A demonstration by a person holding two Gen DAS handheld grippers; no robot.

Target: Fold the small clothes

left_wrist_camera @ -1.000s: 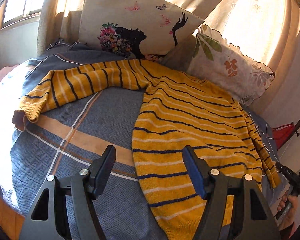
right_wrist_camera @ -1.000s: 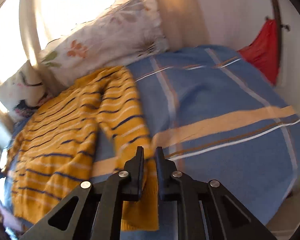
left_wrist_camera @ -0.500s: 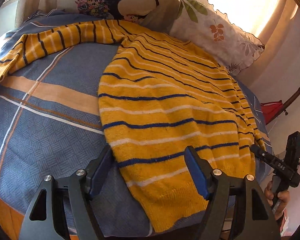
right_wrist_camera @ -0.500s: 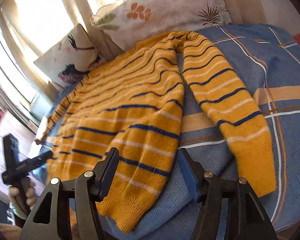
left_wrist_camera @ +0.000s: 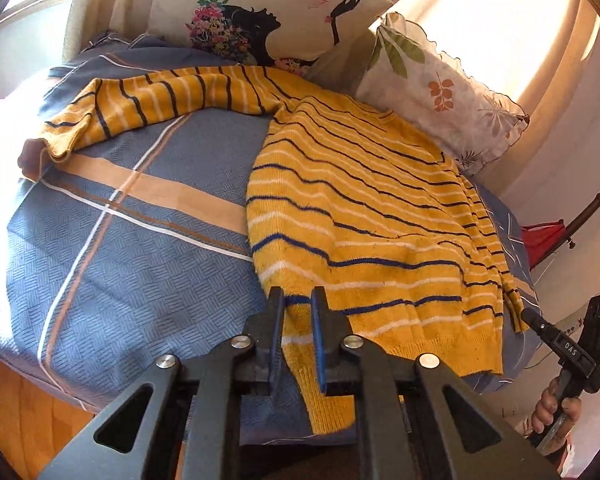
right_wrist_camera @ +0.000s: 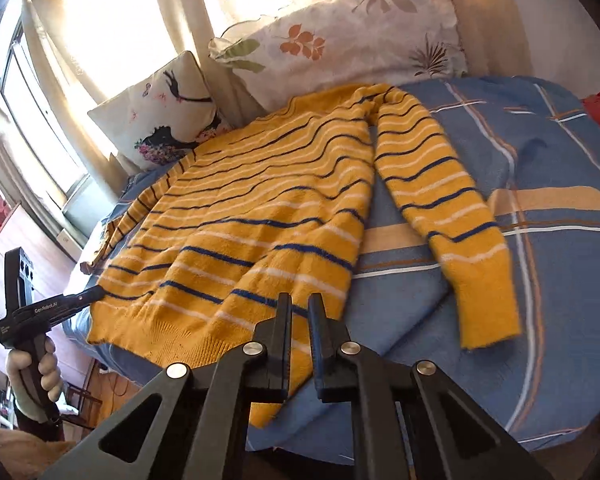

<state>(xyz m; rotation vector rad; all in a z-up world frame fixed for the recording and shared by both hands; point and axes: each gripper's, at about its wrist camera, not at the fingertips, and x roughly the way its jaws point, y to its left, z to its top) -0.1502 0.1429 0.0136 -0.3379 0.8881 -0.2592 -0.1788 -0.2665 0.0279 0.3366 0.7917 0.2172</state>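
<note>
A yellow sweater (left_wrist_camera: 360, 208) with navy and white stripes lies flat on the blue plaid bedspread (left_wrist_camera: 140, 240), sleeves spread out. My left gripper (left_wrist_camera: 298, 300) is shut on the sweater's lower left hem corner. My right gripper (right_wrist_camera: 300, 308) is shut on the lower right hem corner of the sweater (right_wrist_camera: 260, 216). The right sleeve (right_wrist_camera: 452, 208) lies down the bedspread (right_wrist_camera: 560, 184). The left sleeve (left_wrist_camera: 148, 100) stretches to the far left. Each gripper shows in the other's view, the right one in the left wrist view (left_wrist_camera: 530, 316) and the left one in the right wrist view (right_wrist_camera: 96, 292).
A cushion with a woman's silhouette (left_wrist_camera: 268, 12) and a leaf-print pillow (left_wrist_camera: 444, 84) lean at the head of the bed. Curtains hang behind. A red item (left_wrist_camera: 544, 236) hangs at the right. Wooden floor (left_wrist_camera: 20, 420) shows beside the bed.
Both grippers were open above the hem half a second ago and have closed on the two hem corners. One second ago the right gripper held the right sleeve, which now lies flat.
</note>
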